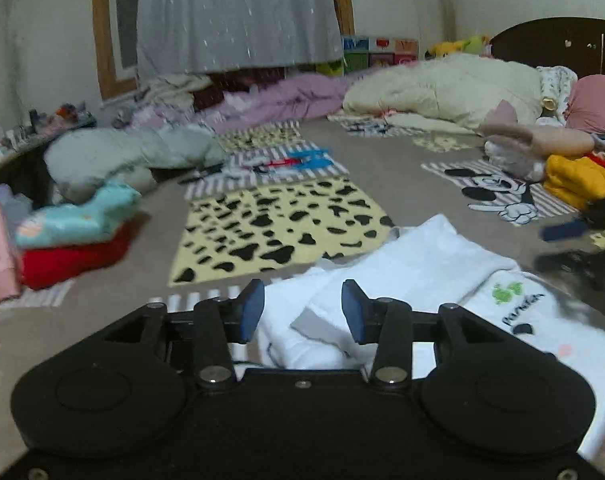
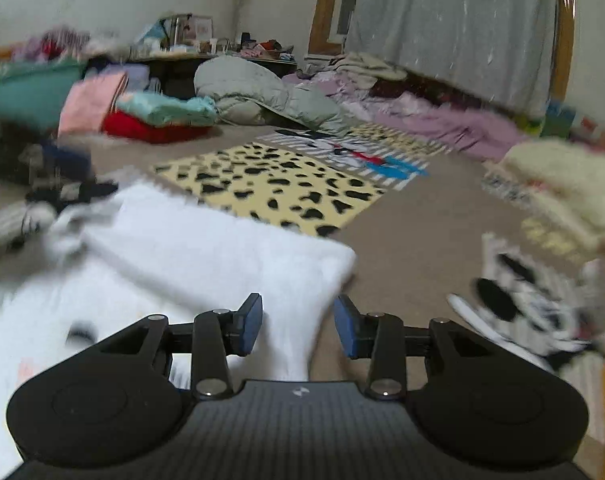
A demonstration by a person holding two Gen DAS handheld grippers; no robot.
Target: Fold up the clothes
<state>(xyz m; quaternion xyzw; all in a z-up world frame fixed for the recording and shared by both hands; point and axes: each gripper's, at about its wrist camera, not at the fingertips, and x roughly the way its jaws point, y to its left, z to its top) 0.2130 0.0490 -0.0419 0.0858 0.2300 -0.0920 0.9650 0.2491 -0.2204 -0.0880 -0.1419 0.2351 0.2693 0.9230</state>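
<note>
A white garment (image 1: 414, 276) with a green print and dark lettering lies partly folded on the printed floor mat. My left gripper (image 1: 302, 312) is open, its blue pads (image 1: 251, 312) apart on either side of a white fold at the garment's near edge. In the right wrist view the same white garment (image 2: 206, 248) lies blurred on the floor. My right gripper (image 2: 298, 326) is open, with the garment's near right corner lying between its jaws. Neither gripper is closed on the cloth.
A stack of folded red, teal and pink clothes (image 1: 70, 240) sits at the left. A yellow folded pile (image 1: 578, 184) and plush toys lie at the right. Pillows and quilts (image 1: 446, 88) line the back wall under a grey curtain. A low cluttered table (image 2: 206, 56) stands far left.
</note>
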